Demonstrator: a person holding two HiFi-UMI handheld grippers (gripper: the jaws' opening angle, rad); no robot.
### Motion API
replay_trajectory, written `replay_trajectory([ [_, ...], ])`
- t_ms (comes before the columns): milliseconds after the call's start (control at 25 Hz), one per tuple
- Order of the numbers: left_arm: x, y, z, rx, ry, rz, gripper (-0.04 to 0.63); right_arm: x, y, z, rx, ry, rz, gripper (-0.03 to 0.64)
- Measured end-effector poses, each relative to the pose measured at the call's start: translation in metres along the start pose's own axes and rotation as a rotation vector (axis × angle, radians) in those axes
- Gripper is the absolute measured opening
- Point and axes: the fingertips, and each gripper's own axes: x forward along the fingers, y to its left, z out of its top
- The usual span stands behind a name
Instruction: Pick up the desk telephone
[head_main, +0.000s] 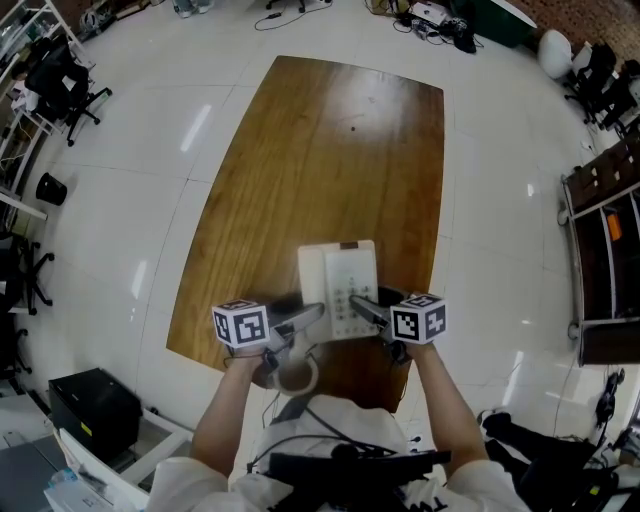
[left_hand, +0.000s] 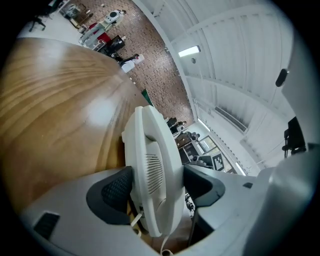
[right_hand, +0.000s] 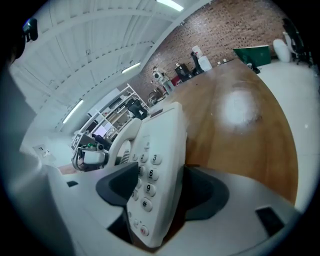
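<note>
Clamps the desk telephone (head_main: 338, 288) from both flanks at the near edge of the wooden worktop (head_main: 330, 140), towards its right corner. Grips the handset (left_hand: 154, 160) side with the left tongs (left_hand: 157, 184), dark pads (left_hand: 117, 190) pressed against the white casing on either face. Grips the keypad (right_hand: 148, 172) side with the right tongs (right_hand: 161, 186), one pad over the number keys, the other behind the body. Takes opposite edges for balance, most likely (too wide, flat and slippery a shell for a single pinch). Reaches in low from the near edge, forearms (head_main: 225, 410) close to parallel, apparently to keep the set level. Resting on the wood or just clear of it: impossible to tell from here. Leaves the handset seated in its cradle, best kept there by rising without tilt. Trails a pale cord (head_main: 297, 377) in a loop off the near edge, below the tongs, slack enough by the look of it not to drag. Set against a glossy pale floor (head_main: 500, 200). Grip made, on this reading; lift barely begun, if at all.
</note>
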Motion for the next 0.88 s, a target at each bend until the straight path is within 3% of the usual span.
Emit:
replay_trajectory([
  [440, -0.002, -0.008, 0.002, 0.071, -0.047, 0.085, 0.289, -0.004, 0.0, -0.001, 0.007, -0.054, -0.031, 0.285],
  [880, -0.018, -0.052, 0.02, 0.184, -0.141, 0.094, 0.273, -0.031, 0.028, 0.022, -0.028, -0.138, -0.016, 0.285],
])
